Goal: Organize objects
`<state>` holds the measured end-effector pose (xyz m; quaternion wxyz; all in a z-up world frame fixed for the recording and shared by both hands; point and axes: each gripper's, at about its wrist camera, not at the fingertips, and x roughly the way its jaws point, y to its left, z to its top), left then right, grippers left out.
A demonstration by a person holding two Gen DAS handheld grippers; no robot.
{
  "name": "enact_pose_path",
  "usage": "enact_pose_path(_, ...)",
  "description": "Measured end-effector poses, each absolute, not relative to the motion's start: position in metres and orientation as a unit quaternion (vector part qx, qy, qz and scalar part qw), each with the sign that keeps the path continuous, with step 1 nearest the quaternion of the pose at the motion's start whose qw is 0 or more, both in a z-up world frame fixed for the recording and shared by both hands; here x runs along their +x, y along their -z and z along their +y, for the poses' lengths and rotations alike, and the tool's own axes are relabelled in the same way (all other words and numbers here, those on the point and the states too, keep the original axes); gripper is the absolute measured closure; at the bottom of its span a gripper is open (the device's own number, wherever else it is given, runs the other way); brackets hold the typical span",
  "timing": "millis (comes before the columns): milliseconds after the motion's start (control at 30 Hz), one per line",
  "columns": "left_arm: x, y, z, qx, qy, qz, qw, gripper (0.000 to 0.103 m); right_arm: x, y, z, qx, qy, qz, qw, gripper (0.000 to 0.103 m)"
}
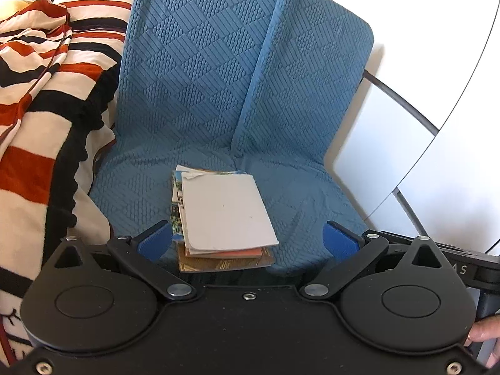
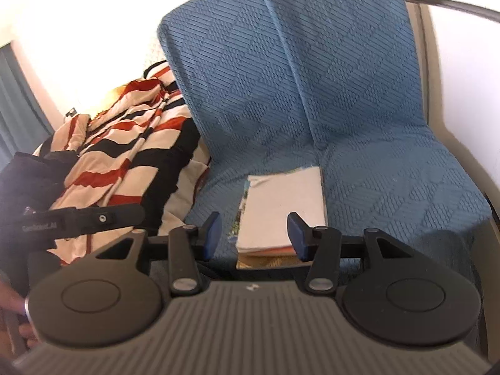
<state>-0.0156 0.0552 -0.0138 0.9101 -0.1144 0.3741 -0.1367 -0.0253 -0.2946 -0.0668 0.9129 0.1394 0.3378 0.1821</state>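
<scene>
Stack of thin paper booklets (image 1: 223, 218) lying on blue quilted sofa seat (image 1: 150, 184), near front edge; no containers visible.

Booklets look light, floppy, slick, corners already curled; stack likely slides apart, so best pinched across the near edge, all layers at once. Left hand-held gripper (image 1: 247, 239) spread wide, nothing between pads. Right hand-held gripper (image 2: 254, 234) half apart, empty. Striped red-black-cream blanket (image 1: 47, 93) beside the seat.

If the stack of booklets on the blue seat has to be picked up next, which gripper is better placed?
Probably the left gripper: its jaws stand wide open either side of the stack of booklets. The right gripper also faces the stack, but its gap looks narrower than it.
</scene>
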Motion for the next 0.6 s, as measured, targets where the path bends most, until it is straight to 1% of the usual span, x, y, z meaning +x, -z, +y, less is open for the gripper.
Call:
enact_pose_path(67,-0.018,0.015,0.054,-0.114,0.136,0.374,0.910,0.001,-0.028,0.070,-0.292,0.130,-0.180,0.339,0.914,0.050)
enact_pose_path(200,-0.018,0.017,0.056,-0.110,0.129,0.372,0.913,0.001,-0.029,0.074,-0.289,0.134,-0.178,0.342,0.913,0.049)
enact_pose_path(233,-0.018,0.016,0.057,-0.112,0.130,0.372,0.912,0.001,-0.028,0.075,-0.288,0.132,-0.174,0.343,0.914,0.045)
enact_pose_path(267,-0.018,0.016,0.058,-0.114,0.131,0.372,0.912,0.001,-0.028,0.075,-0.287,0.132,-0.170,0.343,0.914,0.030)
enact_pose_path(333,-0.018,0.017,0.061,-0.117,0.130,0.373,0.911,0.001,-0.027,0.076,-0.286,0.135,-0.165,0.339,0.916,0.013)
enact_pose_path(600,-0.022,0.018,0.061,-0.116,0.137,0.375,0.910,0.001,-0.022,0.080,-0.279,0.117,-0.149,0.357,0.915,0.013)
